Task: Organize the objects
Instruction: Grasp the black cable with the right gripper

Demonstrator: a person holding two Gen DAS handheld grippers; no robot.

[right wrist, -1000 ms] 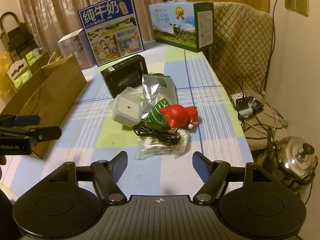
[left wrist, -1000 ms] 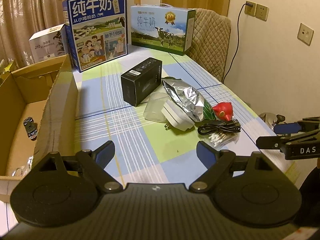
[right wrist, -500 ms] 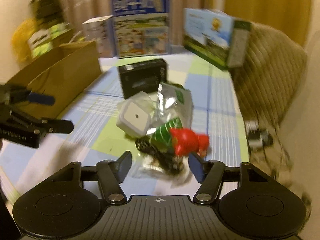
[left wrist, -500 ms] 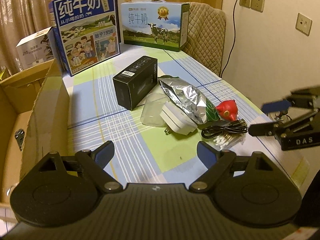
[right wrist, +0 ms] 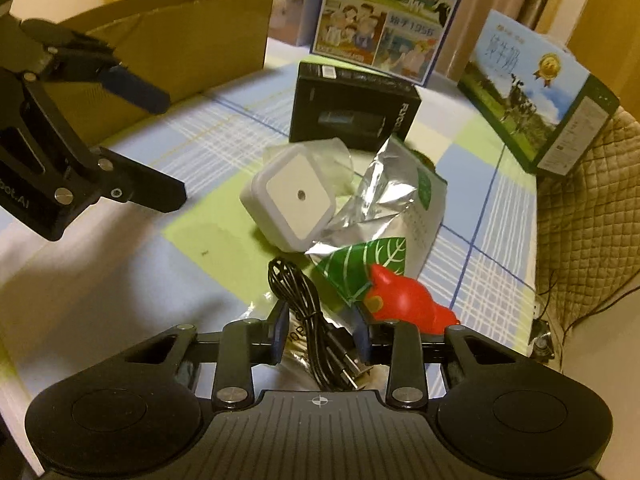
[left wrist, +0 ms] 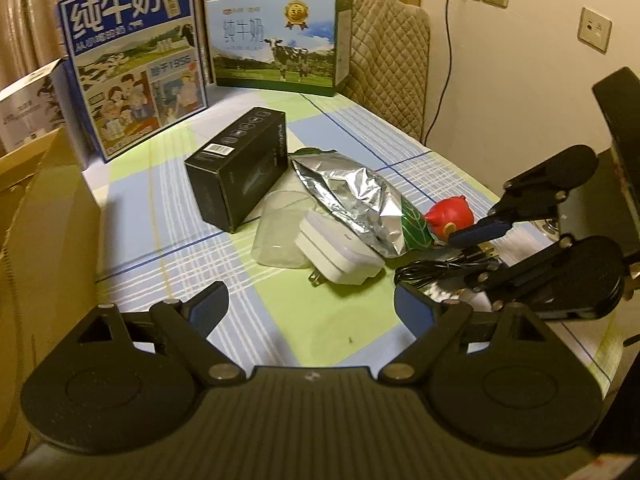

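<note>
A coiled black cable [right wrist: 312, 312] lies on a clear swab packet near the table's front edge. My right gripper [right wrist: 320, 334] has its fingers drawn in around the cable, touching it on both sides. The left wrist view shows that right gripper [left wrist: 468, 258] over the cable [left wrist: 432, 272]. Beside it are a red toy [right wrist: 408, 304], a silver foil bag [right wrist: 384, 204], a white plug adapter [right wrist: 292, 196] and a black box [right wrist: 352, 108]. My left gripper [left wrist: 312, 308] hovers open over the bare cloth, short of the adapter [left wrist: 340, 252].
An open cardboard box [left wrist: 40, 208] stands along the table's left side. Two milk cartons [left wrist: 136, 64] [left wrist: 280, 40] stand at the back. A clear plastic cup [left wrist: 280, 232] lies against the adapter. A quilted chair [left wrist: 388, 60] and wall sockets are on the right.
My right gripper dropped forward onto the cable and its fingers narrowed from wide open to around it. The left gripper edged closer to the objects, still open.
</note>
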